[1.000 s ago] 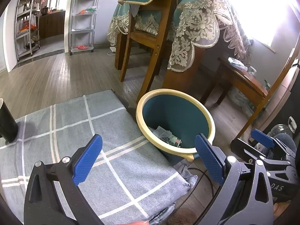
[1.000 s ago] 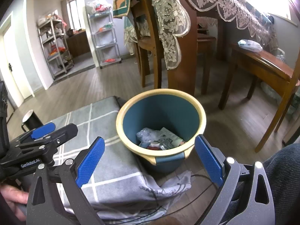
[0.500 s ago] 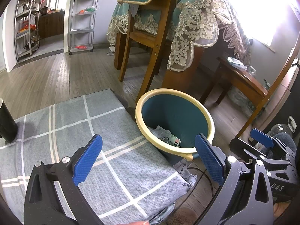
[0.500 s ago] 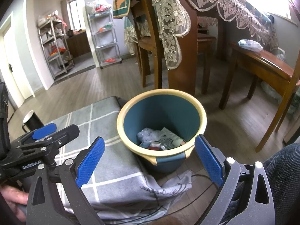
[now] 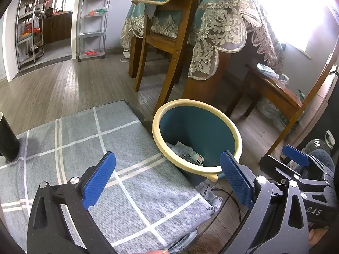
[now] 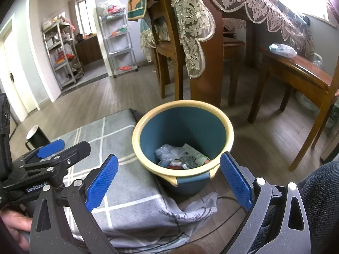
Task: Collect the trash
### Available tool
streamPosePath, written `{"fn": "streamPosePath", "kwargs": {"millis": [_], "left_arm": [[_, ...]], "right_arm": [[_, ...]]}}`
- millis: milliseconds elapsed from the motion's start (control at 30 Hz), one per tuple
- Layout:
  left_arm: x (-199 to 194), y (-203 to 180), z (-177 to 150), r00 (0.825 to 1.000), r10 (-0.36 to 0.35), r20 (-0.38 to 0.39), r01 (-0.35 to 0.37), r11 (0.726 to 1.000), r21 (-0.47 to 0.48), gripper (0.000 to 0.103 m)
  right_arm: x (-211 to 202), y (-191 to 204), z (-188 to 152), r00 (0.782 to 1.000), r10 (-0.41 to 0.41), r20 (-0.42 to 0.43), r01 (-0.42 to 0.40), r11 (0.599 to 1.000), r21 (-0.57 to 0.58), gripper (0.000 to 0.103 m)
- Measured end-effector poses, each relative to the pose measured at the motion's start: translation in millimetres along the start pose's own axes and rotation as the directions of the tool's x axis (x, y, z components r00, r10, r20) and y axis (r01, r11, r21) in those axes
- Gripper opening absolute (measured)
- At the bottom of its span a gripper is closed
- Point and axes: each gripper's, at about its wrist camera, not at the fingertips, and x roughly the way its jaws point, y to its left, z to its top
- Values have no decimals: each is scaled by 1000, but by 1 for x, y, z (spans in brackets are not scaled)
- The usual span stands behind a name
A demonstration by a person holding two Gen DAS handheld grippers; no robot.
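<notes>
A teal bin with a cream rim [image 5: 231, 131] [image 6: 229, 131] stands on the wood floor beside a low surface covered by a grey checked cloth [image 5: 89, 139] [image 6: 118, 190]. Crumpled wrappers and paper [image 6: 180, 156] [image 5: 186, 152] lie in its bottom. My left gripper [image 5: 167, 177] hovers open over the cloth's corner, its blue pads empty. My right gripper [image 6: 168, 178] is open too, just in front of the bin, holding nothing. Each gripper shows at the edge of the other's view.
A black mug [image 6: 37, 137] [image 5: 7, 141] stands on the cloth at the left. Behind the bin are a wooden chair [image 5: 169, 48], a lace-draped table [image 6: 211, 17] and a bench [image 6: 296, 74]. Cables [image 6: 214, 228] trail on the floor under the cloth's edge. A person's knee [image 6: 317, 190] is at right.
</notes>
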Motion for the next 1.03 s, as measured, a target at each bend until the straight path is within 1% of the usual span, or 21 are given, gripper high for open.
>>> {"fn": "streamPosePath", "kwargs": {"millis": [333, 667, 867, 1033], "left_arm": [[1, -1, 0, 1000, -1, -1, 1, 1000, 1, 97], [0, -3, -1, 1000, -21, 6, 21, 1000, 5, 97], [0, -3, -1, 1000, -19, 6, 19, 1000, 7, 97], [1, 2, -2, 1000, 5, 2, -5, 1000, -5, 97]], "right_arm": [[0, -1, 0, 1000, 1, 0, -1, 1000, -2, 96], [0, 0, 0, 1000, 1, 0, -1, 1000, 0, 96], [0, 0, 0, 1000, 1, 0, -1, 1000, 0, 96], [0, 0, 0, 1000, 1, -1, -1, 1000, 0, 96]]}}
